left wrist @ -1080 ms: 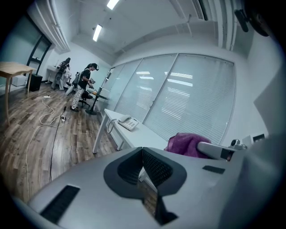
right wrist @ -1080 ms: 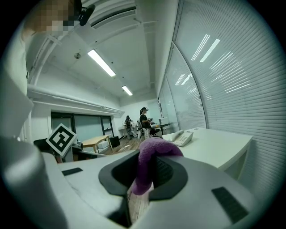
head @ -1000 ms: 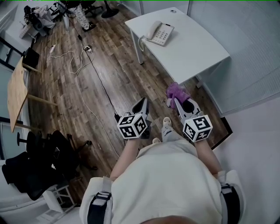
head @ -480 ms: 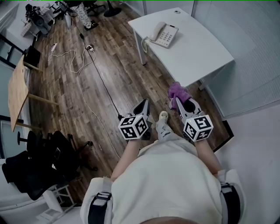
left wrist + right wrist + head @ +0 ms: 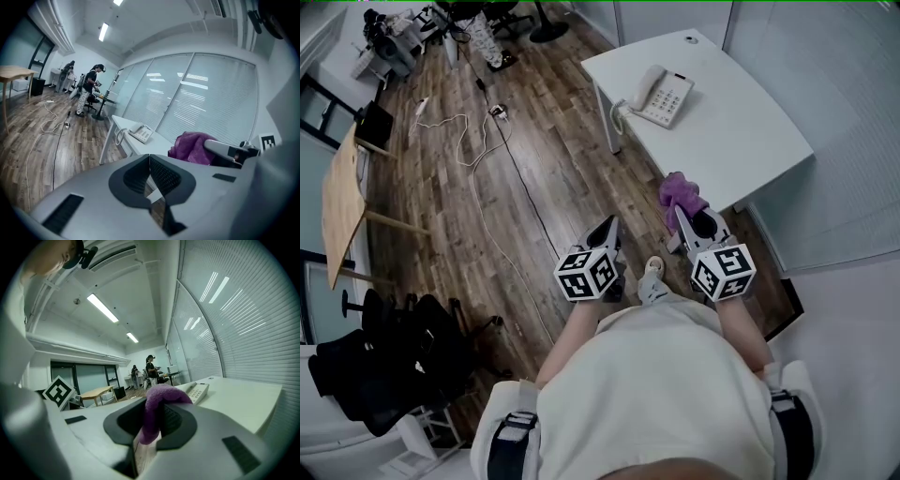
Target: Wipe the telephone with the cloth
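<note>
Telephone [image 5: 664, 95] nearer; cloth [image 5: 159, 399] between right fingers [image 5: 180, 423].

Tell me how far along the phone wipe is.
Done: the purple cloth is clamped in the right gripper. In hand: it is held near the edge of the white table, well short of the telephone. Left: all the wiping; nothing touches the telephone yet. The left gripper is shut and empty.
</note>
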Available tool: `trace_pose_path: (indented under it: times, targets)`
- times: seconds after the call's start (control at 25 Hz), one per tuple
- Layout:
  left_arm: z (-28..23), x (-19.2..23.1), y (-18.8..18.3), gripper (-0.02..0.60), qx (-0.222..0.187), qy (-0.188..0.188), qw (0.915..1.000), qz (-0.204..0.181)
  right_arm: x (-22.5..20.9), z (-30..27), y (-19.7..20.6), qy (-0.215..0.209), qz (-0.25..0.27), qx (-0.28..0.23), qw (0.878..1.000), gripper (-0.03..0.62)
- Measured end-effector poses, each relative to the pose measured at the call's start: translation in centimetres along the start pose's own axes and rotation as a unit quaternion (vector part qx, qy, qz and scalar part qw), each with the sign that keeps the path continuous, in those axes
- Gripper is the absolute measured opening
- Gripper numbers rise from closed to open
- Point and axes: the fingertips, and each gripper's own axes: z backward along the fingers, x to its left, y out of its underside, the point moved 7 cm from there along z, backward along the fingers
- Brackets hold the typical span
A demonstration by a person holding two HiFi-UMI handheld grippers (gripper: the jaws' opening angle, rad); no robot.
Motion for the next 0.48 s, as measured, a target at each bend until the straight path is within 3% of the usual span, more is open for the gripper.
trace_pose_path:
  times: [0.48]
  targets:
    - [-8.5,1.1,-5.5,0.021,0.008,-0.015,0.9999,-0.001,-7.1,-7.6,-4.6,-0.011,0.005,-0.006,1.0,0.061]
